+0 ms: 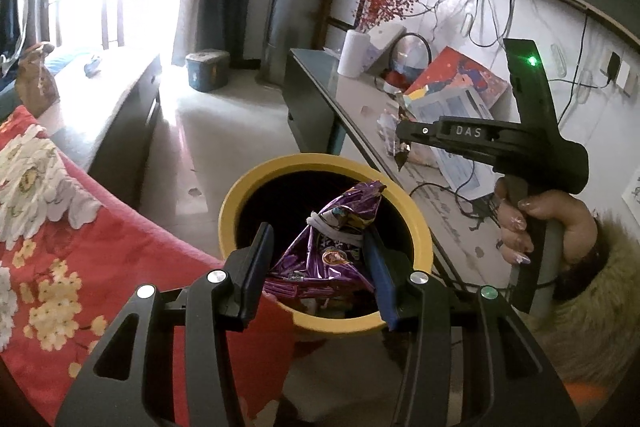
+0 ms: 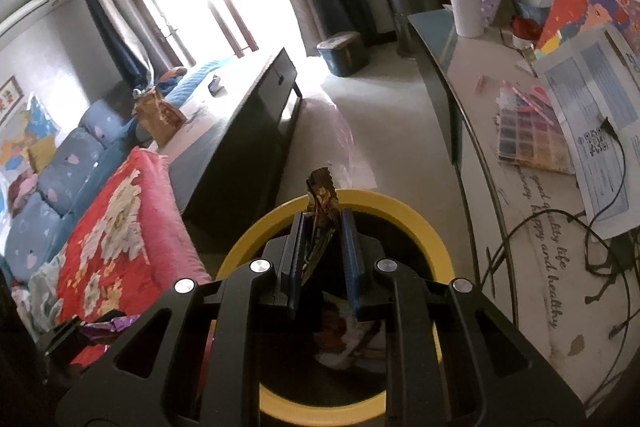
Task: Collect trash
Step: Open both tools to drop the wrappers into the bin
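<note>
Left gripper (image 1: 318, 259) clamps crinkled purple foil wrapper (image 1: 332, 247), right gripper (image 2: 320, 247) pinches small brown wrapper (image 2: 320, 195) – either could snag the round yellow-rimmed bin's (image 1: 240, 195) near rim – and land outside

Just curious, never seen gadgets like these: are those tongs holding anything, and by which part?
Yes. The left tongs grip a crumpled purple snack bag across its middle. The right tongs pinch a small brown wrapper by its lower end, above the yellow bin.

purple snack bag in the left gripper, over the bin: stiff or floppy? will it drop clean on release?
Likely floppy: the purple snack bag is crumpled and folded between the left gripper fingers. Probably light, being thin foil that looks empty. It hangs over the yellow-rimmed bin, so it should fall in, though glossy film might cling to a pad or drift.
</note>
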